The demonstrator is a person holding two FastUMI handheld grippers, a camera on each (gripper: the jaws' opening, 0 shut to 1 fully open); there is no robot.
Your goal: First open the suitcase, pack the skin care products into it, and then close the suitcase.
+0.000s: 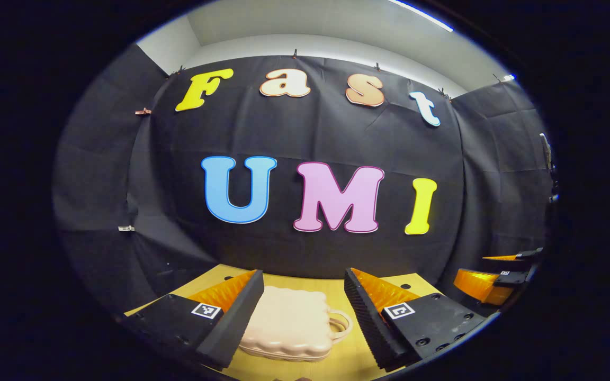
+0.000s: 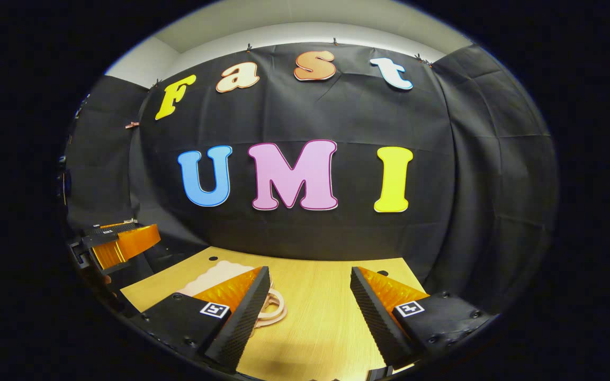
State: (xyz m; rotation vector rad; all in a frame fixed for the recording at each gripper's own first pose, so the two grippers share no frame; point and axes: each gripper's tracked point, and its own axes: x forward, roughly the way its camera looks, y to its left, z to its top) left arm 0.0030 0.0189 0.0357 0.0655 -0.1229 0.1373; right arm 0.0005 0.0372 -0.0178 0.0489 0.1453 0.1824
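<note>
I am working in a staged recording booth, not a lived-in room. Black cloth (image 2: 305,233) hangs as the back and side walls, clipped along its top edge, with a plain pale wall and ceiling (image 1: 337,32) above it and a strip light (image 1: 421,15) overhead. A light wooden table (image 2: 326,317) with small holes near its far corners stands against the cloth.
</note>
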